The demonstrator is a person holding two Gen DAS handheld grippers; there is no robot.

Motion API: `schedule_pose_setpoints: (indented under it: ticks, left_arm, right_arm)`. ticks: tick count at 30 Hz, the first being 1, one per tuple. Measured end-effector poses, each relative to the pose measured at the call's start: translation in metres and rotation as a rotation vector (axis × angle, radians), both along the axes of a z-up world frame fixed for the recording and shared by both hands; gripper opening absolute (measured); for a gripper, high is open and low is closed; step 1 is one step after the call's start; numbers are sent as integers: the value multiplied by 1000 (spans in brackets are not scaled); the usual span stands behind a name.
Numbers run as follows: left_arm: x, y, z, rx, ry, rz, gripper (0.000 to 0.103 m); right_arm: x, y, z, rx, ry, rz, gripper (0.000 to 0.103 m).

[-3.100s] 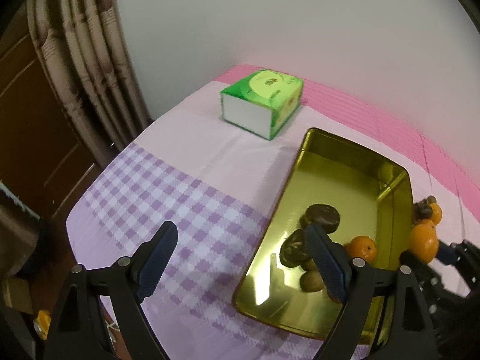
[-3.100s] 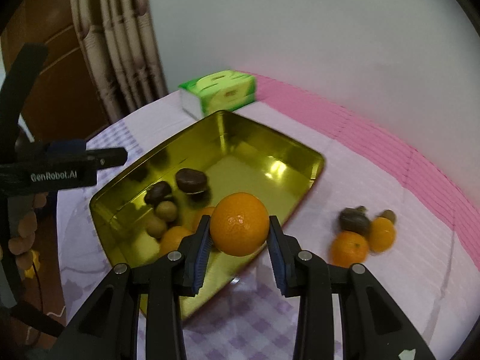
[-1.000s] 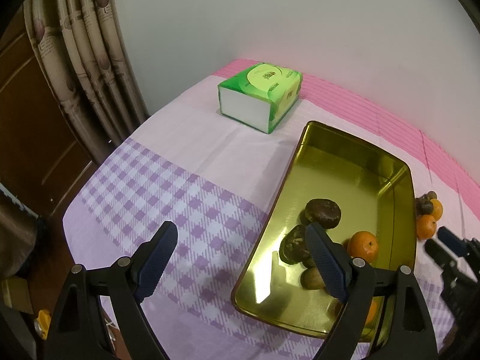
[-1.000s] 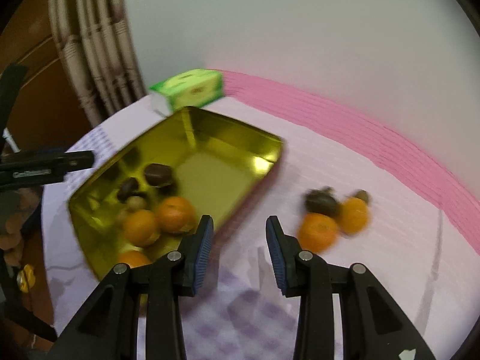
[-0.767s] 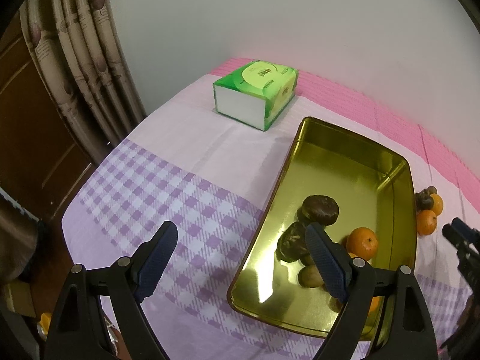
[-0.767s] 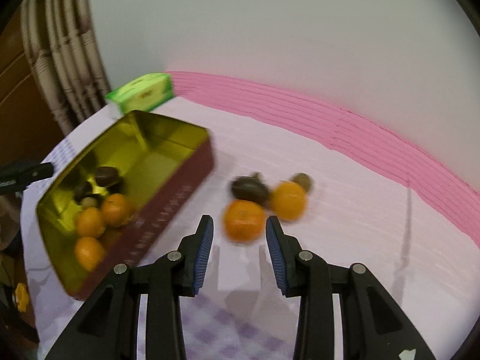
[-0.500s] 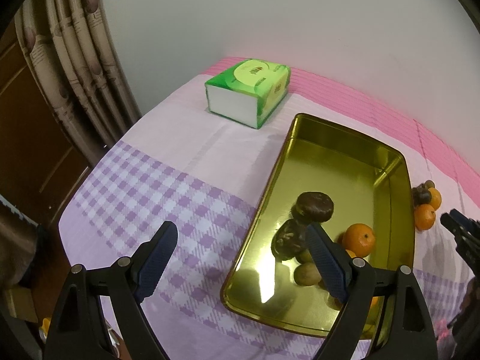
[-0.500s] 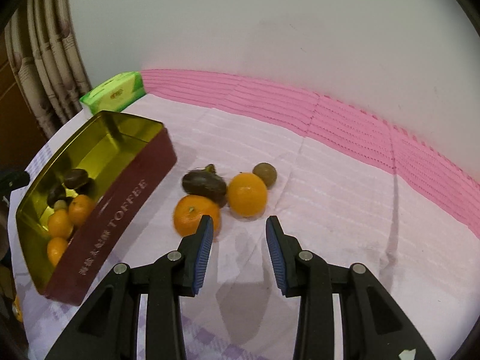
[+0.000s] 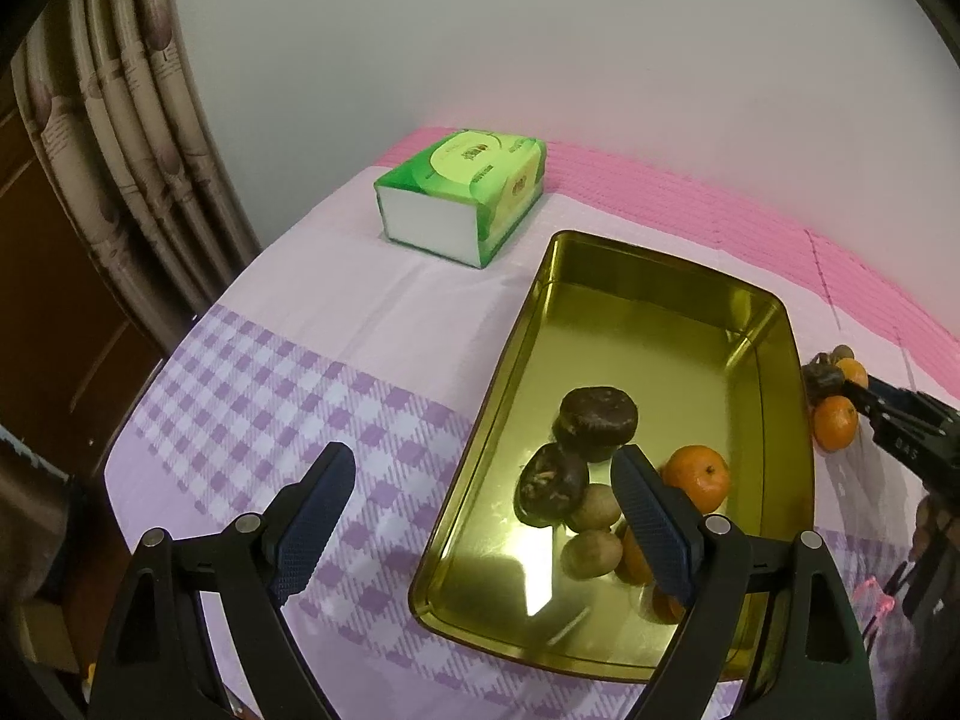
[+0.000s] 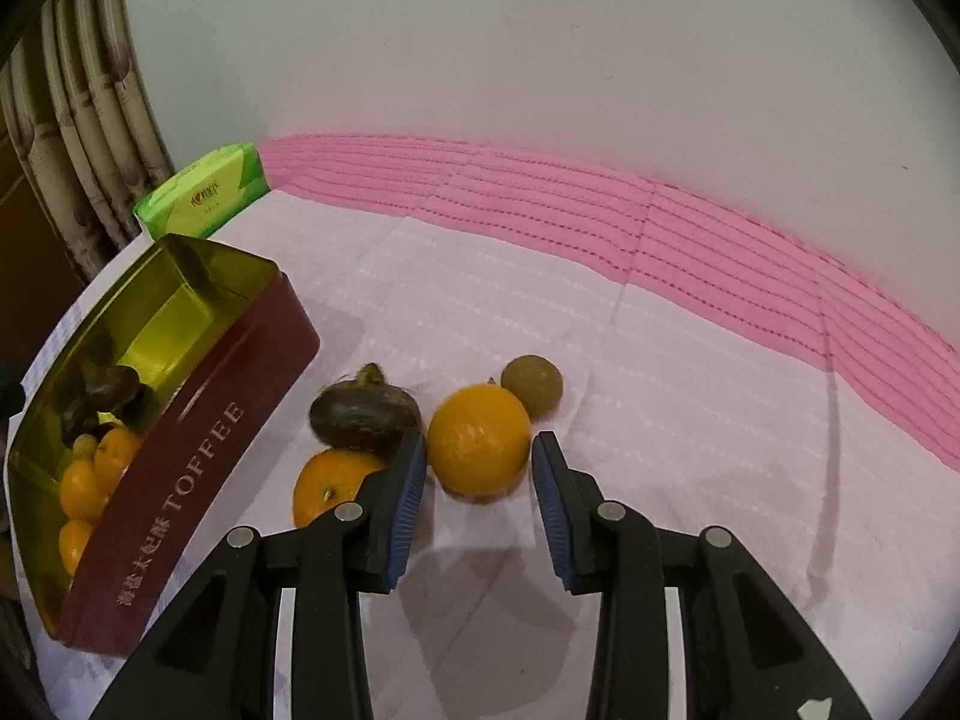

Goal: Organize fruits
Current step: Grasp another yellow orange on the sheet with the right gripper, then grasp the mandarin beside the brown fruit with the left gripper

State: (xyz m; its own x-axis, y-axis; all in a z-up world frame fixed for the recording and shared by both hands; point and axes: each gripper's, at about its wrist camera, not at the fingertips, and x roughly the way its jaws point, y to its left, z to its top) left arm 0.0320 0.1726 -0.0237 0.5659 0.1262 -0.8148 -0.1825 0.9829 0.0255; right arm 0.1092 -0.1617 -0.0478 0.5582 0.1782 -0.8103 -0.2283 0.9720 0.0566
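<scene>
Left hand-held gripper [image 9: 480,516]: matte black plastic frame, two angular arms, silver round screw heads at pivots, dark blue fingers [image 9: 312,510] with fine knurled grip texture. Right hand-held gripper [image 10: 478,504]: same build — black triangular cut-outs in arms, brighter blue ribbed pads [image 10: 405,498], silver screws. Seen from left wrist view, right unit carries small white lettering on side — too tiny to read.

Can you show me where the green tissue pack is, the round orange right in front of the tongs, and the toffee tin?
green tissue pack [image 9: 474,171], left wrist view, top face.
orange [image 10: 479,439], right wrist view, middle of peel.
toffee tin [image 10: 198,468], right wrist view, red side wall.
</scene>
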Motion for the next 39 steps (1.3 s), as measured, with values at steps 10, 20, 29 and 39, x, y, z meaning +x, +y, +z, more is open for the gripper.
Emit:
schedule_pose_setpoints:
  ticks: [10, 20, 29, 39]
  left_arm:
    - [2, -4, -9, 17, 29, -5, 87]
    - [3, -46, 12, 28, -27, -120, 87]
    - [20, -129, 21, -27, -23, -284, 87]
    - [42, -198, -2, -66, 48, -388, 86]
  right_arm:
    - [0, -5, -5, 22, -15, -14, 34]
    - [-35, -44, -5, -60, -57, -94, 34]
    - [-50, -83, -5, -88, -65, -177, 34]
    - [-53, -100, -6, -80, -64, -210, 34]
